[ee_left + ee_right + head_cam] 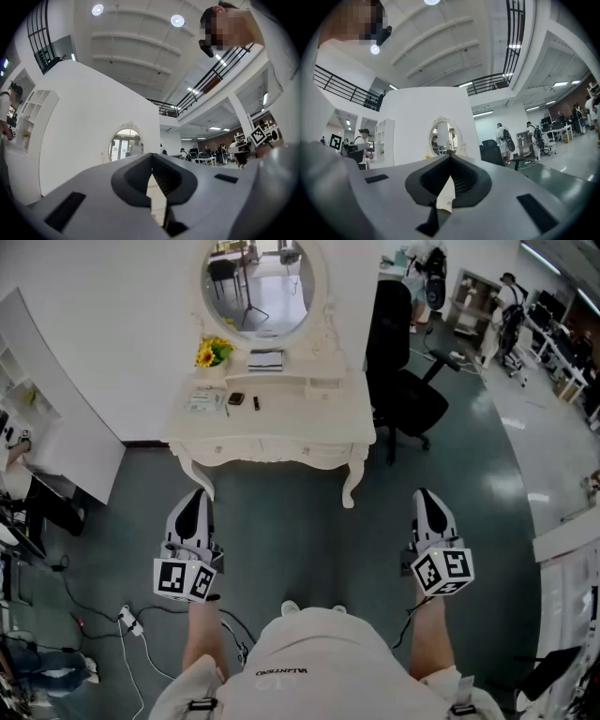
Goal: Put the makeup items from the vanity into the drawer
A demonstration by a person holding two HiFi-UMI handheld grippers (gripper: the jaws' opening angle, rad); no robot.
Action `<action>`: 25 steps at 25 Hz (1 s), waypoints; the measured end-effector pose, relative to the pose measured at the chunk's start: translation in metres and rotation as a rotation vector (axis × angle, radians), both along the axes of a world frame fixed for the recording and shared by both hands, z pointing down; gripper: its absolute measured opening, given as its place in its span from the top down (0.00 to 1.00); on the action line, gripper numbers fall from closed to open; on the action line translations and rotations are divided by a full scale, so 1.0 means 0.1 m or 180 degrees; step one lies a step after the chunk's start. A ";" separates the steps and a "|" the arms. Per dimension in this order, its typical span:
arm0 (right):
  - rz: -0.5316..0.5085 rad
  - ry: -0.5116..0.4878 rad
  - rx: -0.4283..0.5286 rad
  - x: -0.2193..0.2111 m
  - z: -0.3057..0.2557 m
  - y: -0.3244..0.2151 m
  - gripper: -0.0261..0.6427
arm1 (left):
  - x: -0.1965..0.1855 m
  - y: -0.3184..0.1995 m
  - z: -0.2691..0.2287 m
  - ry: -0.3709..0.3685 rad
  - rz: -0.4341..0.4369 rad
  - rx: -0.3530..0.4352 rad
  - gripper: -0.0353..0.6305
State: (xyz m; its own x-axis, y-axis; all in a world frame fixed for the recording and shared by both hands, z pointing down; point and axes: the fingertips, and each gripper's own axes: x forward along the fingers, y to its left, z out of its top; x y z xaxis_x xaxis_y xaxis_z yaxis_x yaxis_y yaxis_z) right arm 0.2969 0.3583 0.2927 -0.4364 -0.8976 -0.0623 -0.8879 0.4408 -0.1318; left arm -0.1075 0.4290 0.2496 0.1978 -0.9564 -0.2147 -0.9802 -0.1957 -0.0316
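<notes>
Makeup items (235, 398) lie on the worktop (314, 413) of the white vanity (272, 448), below its oval mirror (265, 282) and near yellow flowers (212, 352). The left tool (195, 498) and right tool (427, 498) hang over the floor (300, 540), apart from the vanity. Each has its jaws pressed together, pinching nothing. A black office chair (403, 381) stands just right of the vanity.
</notes>
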 end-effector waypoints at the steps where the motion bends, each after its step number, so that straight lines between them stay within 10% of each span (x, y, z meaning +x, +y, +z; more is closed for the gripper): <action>1: 0.0009 -0.0001 -0.0002 0.00 0.01 0.01 0.95 | 0.01 0.01 0.00 0.0003 0.0017 -0.0001 0.94; 25: 0.0031 -0.0153 -0.0176 -0.79 0.19 -0.05 0.94 | -0.44 -0.04 0.41 0.0135 0.0397 -0.0209 0.94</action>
State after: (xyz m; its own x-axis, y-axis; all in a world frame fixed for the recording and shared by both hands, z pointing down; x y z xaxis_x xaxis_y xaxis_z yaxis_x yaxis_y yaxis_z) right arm 0.2175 0.3534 0.3120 -0.4252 -0.9045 -0.0332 -0.8842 0.4229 -0.1984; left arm -0.1519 0.4254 0.2902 0.3081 -0.9373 -0.1631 -0.9483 -0.3163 0.0262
